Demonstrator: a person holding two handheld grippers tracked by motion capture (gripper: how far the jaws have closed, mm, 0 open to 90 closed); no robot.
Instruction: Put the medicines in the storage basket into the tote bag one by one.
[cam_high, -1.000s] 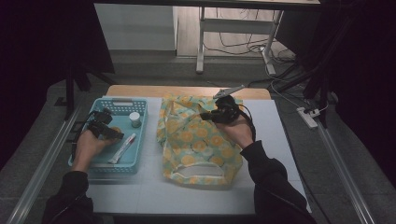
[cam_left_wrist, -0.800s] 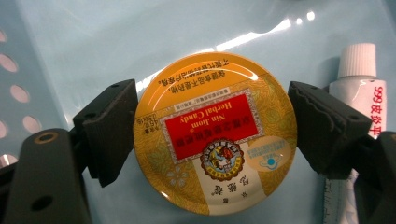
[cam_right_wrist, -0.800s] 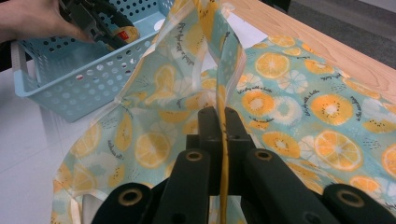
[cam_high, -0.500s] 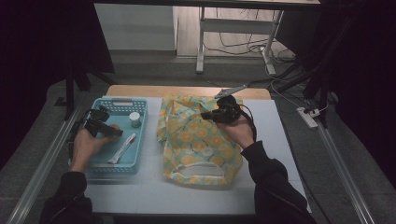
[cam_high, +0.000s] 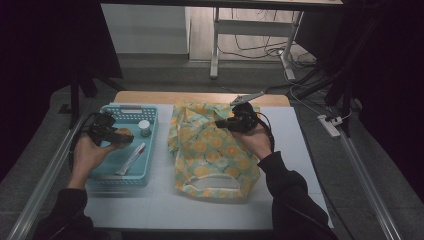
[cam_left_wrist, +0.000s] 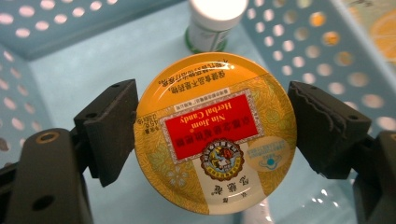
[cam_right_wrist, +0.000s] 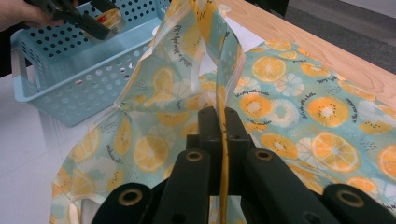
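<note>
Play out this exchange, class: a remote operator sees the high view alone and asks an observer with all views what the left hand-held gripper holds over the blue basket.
Observer: The left hand-held gripper clamps a round yellow candy tin, its red label reading "Herbal Candy".
Operator: And that small white-capped item in the blue basket?
Observer: A small bottle with a green-and-white label, standing upright beyond the tin.
Operator: Is the right hand-held gripper really holding the bag?
Observer: Yes, its jaws are shut on a raised edge of the citrus-print bag.

One tin (cam_left_wrist: 215, 133), one bottle (cam_left_wrist: 214, 23), one basket (cam_high: 150, 150), one bag (cam_high: 212, 150).
</note>
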